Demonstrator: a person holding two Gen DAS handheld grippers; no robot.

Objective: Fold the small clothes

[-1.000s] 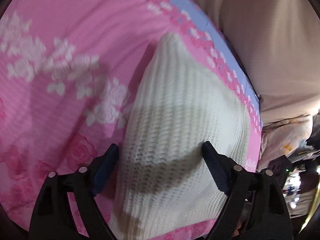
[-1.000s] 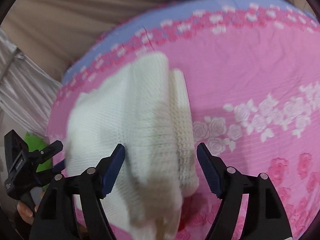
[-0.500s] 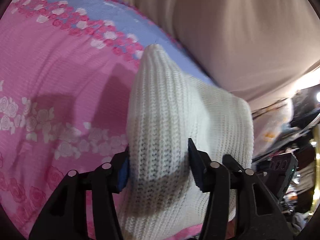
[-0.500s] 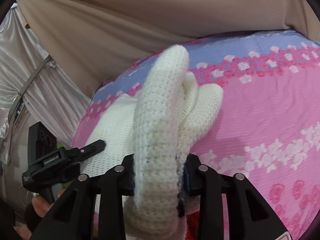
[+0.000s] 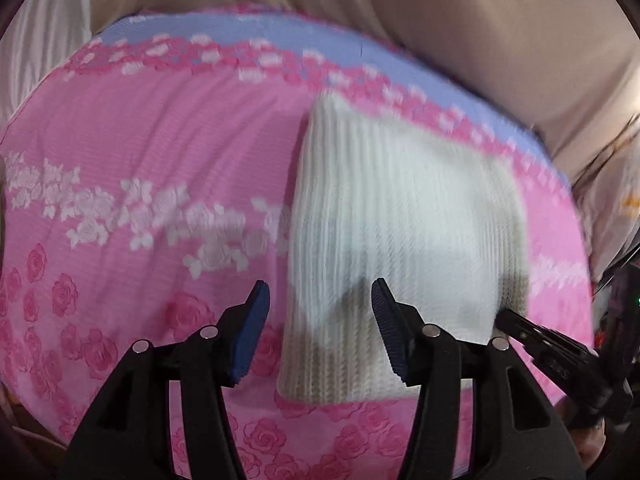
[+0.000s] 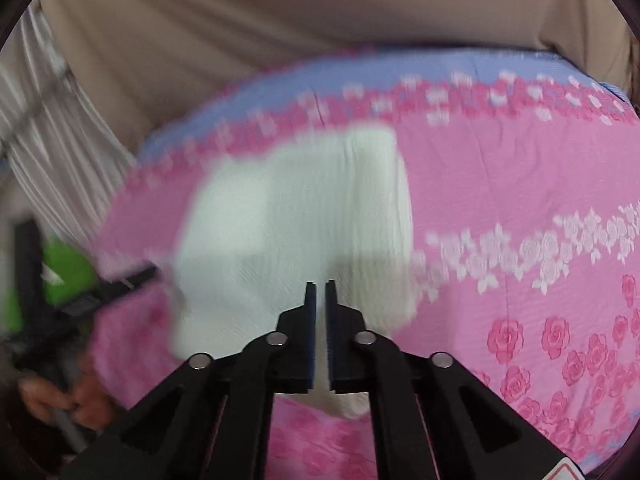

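Left wrist — white knit (image 5: 400,216) beneath half-spread left claw (image 5: 320,320), untouched.

We see a cream ribbed knit garment (image 5: 400,216) on a pink bedspread (image 5: 160,152) patterned with white and pink roses, lavender-banded beyond the garment; beige fabric (image 5: 480,20) behind.
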